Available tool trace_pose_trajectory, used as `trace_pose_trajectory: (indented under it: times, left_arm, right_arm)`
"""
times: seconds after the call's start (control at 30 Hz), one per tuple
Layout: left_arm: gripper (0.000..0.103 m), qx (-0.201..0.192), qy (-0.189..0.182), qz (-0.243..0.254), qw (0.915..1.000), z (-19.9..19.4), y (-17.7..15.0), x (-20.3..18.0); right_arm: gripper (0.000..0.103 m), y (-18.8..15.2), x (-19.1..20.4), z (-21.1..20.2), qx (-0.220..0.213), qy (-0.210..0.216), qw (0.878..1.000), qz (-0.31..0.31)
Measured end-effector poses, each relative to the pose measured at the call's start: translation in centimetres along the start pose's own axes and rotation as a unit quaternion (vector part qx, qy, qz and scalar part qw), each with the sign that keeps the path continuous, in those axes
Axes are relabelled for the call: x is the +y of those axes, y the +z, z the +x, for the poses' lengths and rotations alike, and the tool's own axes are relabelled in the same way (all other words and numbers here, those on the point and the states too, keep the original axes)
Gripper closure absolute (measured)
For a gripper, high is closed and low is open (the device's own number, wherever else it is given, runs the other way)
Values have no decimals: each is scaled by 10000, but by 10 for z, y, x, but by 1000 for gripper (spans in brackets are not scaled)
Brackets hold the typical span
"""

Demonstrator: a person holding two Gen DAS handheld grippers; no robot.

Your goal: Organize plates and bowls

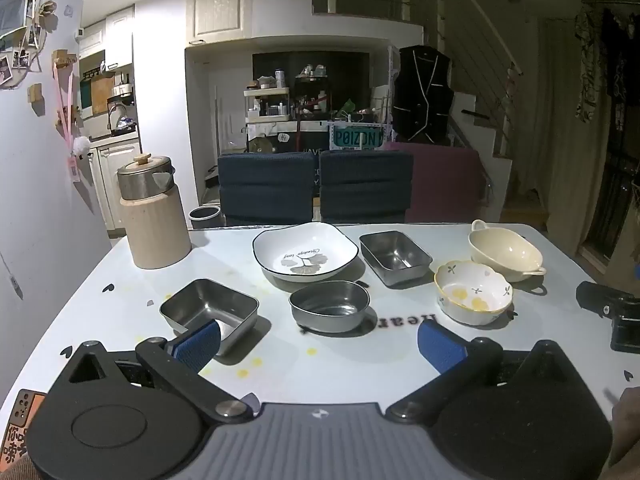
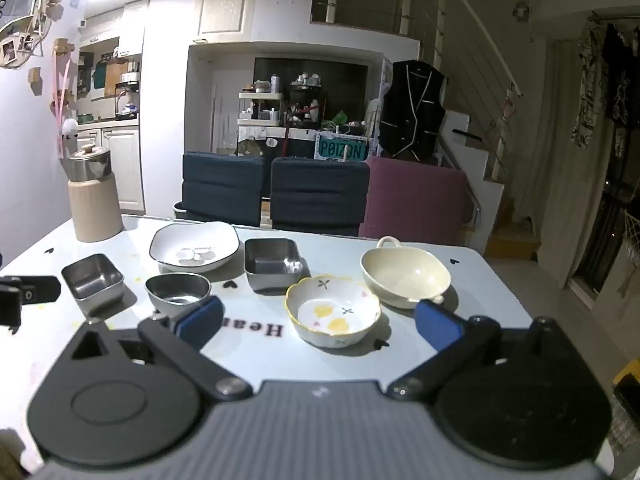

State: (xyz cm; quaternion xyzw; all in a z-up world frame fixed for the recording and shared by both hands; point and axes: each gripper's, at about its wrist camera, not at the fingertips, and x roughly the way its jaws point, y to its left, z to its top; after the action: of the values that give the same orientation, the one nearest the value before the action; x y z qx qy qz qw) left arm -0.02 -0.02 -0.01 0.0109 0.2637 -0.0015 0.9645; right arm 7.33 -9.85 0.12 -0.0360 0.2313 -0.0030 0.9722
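Six dishes stand apart on the white table (image 1: 120,312). A white leaf-print plate (image 1: 305,251) (image 2: 195,247) is at the back. A square steel container (image 1: 394,255) (image 2: 273,263) is to its right. A cream two-handled bowl (image 1: 505,249) (image 2: 405,276) is far right. A flower-rim bowl (image 1: 473,292) (image 2: 333,309) sits in front of it. A round steel bowl (image 1: 329,305) (image 2: 177,288) is in the middle. A second square steel container (image 1: 209,309) (image 2: 93,282) is at the left. My left gripper (image 1: 320,342) is open and empty, short of the round steel bowl. My right gripper (image 2: 318,326) is open and empty, with the flower-rim bowl between its fingers' line of sight.
A wooden canister with a steel lid (image 1: 154,216) (image 2: 93,196) stands at the table's back left. Two blue chairs (image 1: 316,188) and a purple chair (image 2: 416,200) stand behind the table. The right gripper's body (image 1: 616,316) shows at the left view's right edge.
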Motion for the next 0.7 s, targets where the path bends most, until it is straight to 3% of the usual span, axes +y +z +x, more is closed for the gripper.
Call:
trace_pose_trajectory:
  times: [0.7]
  left_arm:
    - [0, 10, -12, -21, 10000, 0, 0, 0]
  right_arm:
    - [0, 0, 0, 1, -4, 2, 10000, 10]
